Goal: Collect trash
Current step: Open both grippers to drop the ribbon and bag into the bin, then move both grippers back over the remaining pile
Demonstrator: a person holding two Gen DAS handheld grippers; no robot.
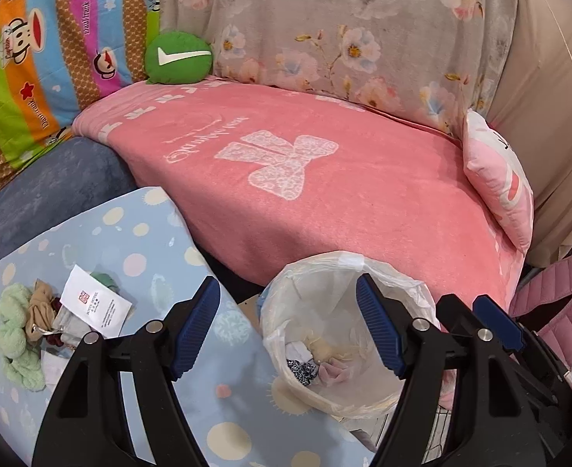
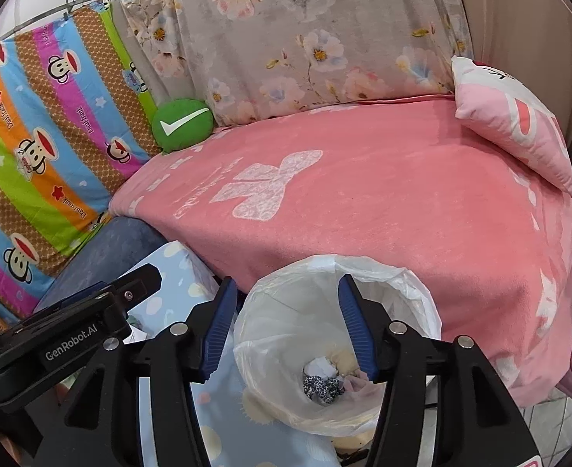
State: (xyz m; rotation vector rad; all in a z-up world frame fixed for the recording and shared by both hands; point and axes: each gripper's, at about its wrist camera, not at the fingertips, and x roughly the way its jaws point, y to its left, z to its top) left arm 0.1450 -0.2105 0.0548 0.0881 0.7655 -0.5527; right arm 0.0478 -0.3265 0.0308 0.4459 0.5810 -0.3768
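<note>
Presently, as found:

Left gripper (image 1: 287,325): jaws spread wide, nothing between the blue pads; poised over the near edge of the table and the rim of the bin.

Right gripper (image 2: 284,329): jaws parted, nothing clamped; held directly above the mouth of the bin, just beside the left gripper.

Trash bin (image 2: 422,299): lined with a translucent white plastic bag, standing on the floor between the table and the sofa, mouth open upward.

Bin contents (image 2: 324,383): a black-and-white patterned scrap, a white crumpled piece and a pale pink piece, lying at the bottom.

Table (image 1: 223,420): covered with a light blue cloth bearing pastel dots, just left of the bin.

Remaining trash pile (image 1: 33,334): on the left part of the table; pale green fluffy cloth, a tan piece, grey and dark red scraps, bunched together and touching.

White paper packet (image 1: 95,303): printed with a red mark and small text, resting against the right side of the pile, tilted.

Sofa seat: draped with a pink blanket (image 1: 324,194) behind the bin.

Green round cushion (image 1: 179,58): white tick on its face, at the back left corner of the seat.

Pink pillow (image 1: 495,179): propped at the right end of the seat.
</note>
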